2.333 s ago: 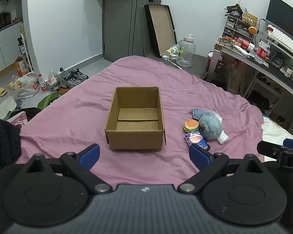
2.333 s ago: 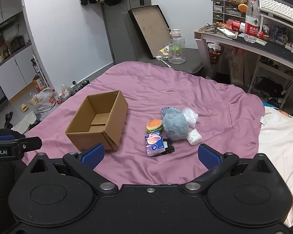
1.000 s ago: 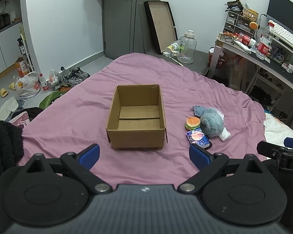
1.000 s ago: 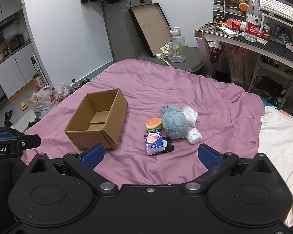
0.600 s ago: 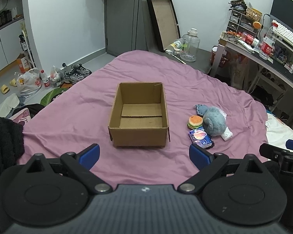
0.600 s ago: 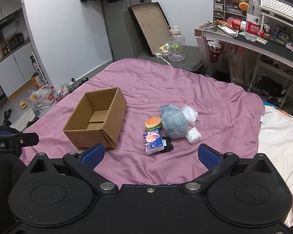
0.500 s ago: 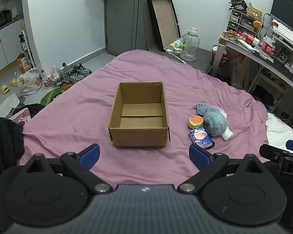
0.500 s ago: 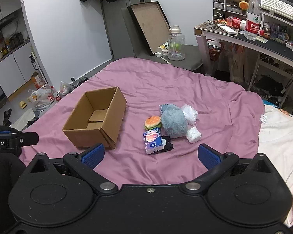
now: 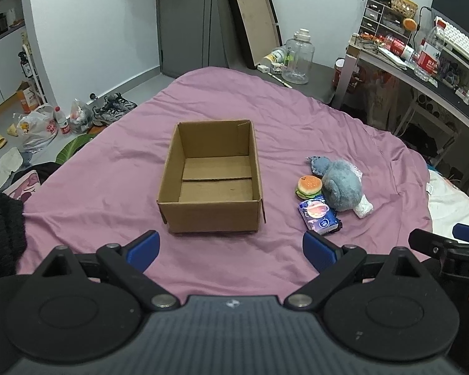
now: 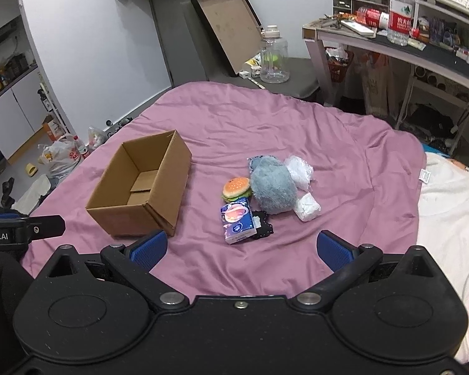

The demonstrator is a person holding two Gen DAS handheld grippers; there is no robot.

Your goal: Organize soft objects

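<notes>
Purple bedspread, camera views from its near edge. Left gripper at near left, above the sheet: blue fingers spread wide, nothing between them. It faces the cardboard box, which stands upright on the bedspread left of centre, open top, inside bare but for its bottom flaps.

Right of the box, well apart from it, the soft things lie in one tight cluster. Burger toy at the cluster's left. Just near of it, touching, a tissue pack with a planet print, resting partly on a small black item. Fluffy blue plush in the middle, touching burger and pack. Crinkled white bag at its far right; a white wad at its near right.

Right gripper near, in line with the cluster: fingers wide apart, empty, clear of everything.

Far right: cluttered desk.
</notes>
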